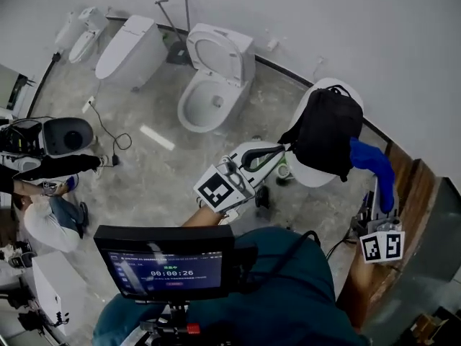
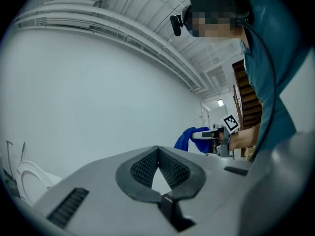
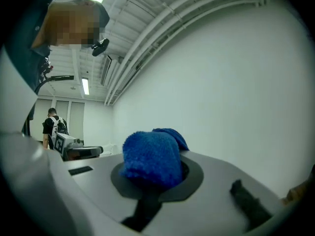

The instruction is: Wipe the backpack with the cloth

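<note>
The left tool is seen with its ribbed pads brought together at the tips. Only a small three-cornered gap is left behind the tips, and nothing is held in it. In the head view this tool is found at the centre of the frame, pointed to the right. Its tip is placed just beside the lower left edge of the backpack; contact cannot be told.

The right tool is closed on the cloth, a blue, fluffy wad that bulges out over the jaws. In the head view the cloth is held upright at the right of the frame, just beside the right edge of the backpack.

The black backpack is set on a white toilet, right of centre in the head view, against the grey wall.

Further out, an open toilet is seen at the upper middle and a shut one at the upper left, both on the mottled floor. A crouched person is seen at the left edge, and a dark screen at the bottom.
</note>
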